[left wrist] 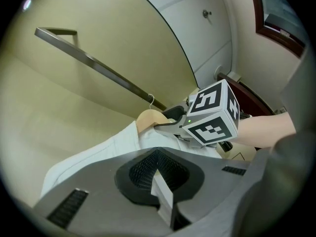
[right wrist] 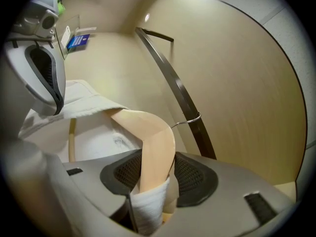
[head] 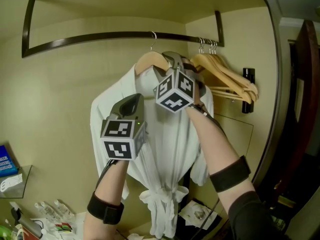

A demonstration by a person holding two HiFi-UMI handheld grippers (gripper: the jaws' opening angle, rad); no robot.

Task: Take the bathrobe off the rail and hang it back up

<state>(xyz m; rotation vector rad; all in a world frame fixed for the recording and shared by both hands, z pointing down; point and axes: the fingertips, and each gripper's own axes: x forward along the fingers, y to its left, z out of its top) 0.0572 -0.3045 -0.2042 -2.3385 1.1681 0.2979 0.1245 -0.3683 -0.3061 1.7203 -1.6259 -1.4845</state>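
The right gripper (right wrist: 157,174) is clenched on the wooden hanger (right wrist: 148,132), taking its sloping arm just below the neck, with a fold of the white bathrobe (head: 165,149) caught between the pads as well. From there the wire hook (right wrist: 190,120) runs up and over the dark rail (head: 100,38), so the robe hangs on the rail, draped on this hanger, belt knotted low in front.

The left gripper (left wrist: 159,176) is closed on nothing and sits in front of the robe's shoulder. A bunch of bare wooden hangers (head: 230,76) hangs near, further along the rail.

The step looks like lifting the hanger off. Raise it straight until the hook clears the rail, keep the hanger level so the robe does not slide, and steer away from the bare hangers.
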